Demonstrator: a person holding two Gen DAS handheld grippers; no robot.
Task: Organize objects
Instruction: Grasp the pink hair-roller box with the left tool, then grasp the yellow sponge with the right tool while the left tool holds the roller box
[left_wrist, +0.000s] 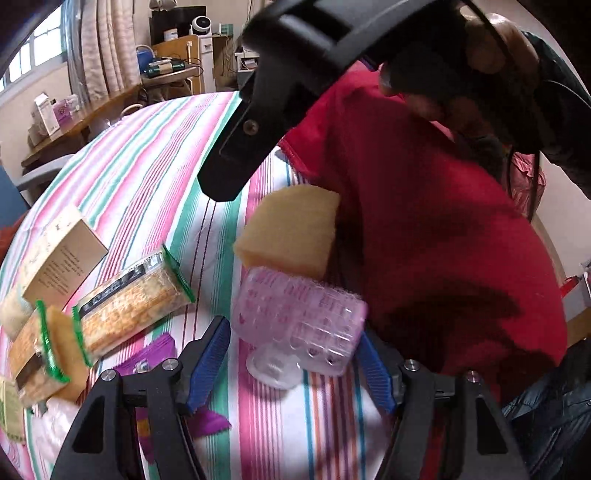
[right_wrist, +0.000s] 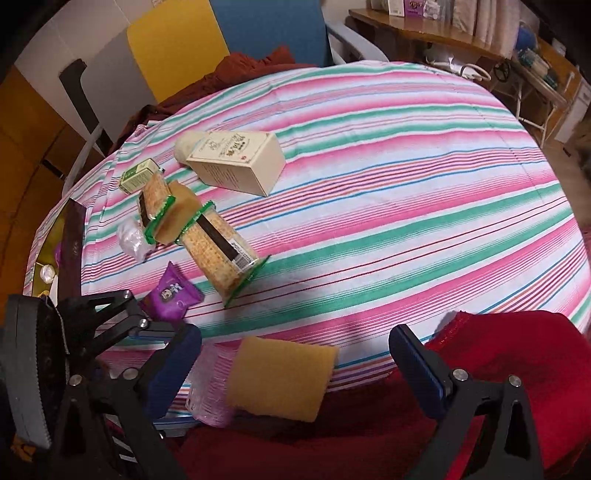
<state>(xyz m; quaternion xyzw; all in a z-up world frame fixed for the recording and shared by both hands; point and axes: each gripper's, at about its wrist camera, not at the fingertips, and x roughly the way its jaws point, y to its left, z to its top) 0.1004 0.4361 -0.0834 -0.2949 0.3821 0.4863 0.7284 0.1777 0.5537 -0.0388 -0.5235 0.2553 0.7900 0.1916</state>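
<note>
A window (left_wrist: 22, 55) at far left lets in daylight beside pale striped curtains (left_wrist: 103, 40). A wooden shelf (left_wrist: 81, 118) runs under it along the wall. Yellow and blue panels (right_wrist: 177, 40) stand behind the desk with its striped cloth (right_wrist: 388, 184).

Right tongs over a yellow sponge at the worktop's near edge

The right tongs (right_wrist: 295, 369) stand wide apart, the yellow sponge (right_wrist: 280, 380) between the blue pads and clear of both. A red cloth (right_wrist: 517, 354) lies just right. Further off lie two cracker packs (right_wrist: 218, 254), a cream box (right_wrist: 240, 162) and a purple packet (right_wrist: 171, 291).
</note>
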